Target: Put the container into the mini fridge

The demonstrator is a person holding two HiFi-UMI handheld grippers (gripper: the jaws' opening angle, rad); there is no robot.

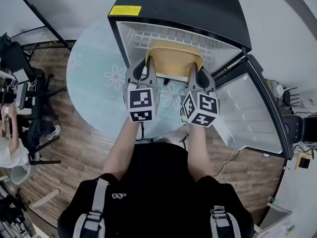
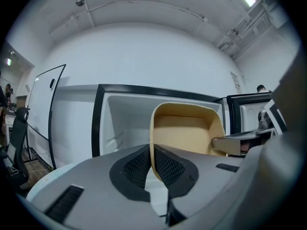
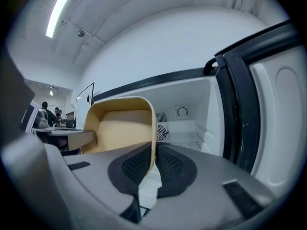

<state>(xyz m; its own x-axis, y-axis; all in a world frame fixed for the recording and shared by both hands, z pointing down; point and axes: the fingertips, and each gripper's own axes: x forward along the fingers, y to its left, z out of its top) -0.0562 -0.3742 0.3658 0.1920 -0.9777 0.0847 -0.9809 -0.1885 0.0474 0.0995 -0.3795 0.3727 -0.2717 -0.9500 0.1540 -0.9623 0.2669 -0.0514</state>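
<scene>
You hold the beige container (image 1: 174, 58) just at the open mouth of the mini fridge (image 1: 183, 6). Your left gripper (image 1: 148, 66) pinches its left wall and your right gripper (image 1: 194, 72) its right wall (jaws narrow, pressed on the thin walls).

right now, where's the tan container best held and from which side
Take the container by its thin side walls, one gripper per wall, from the near side: their edges face that way, and the left gripper and right gripper pinch them so.
</scene>
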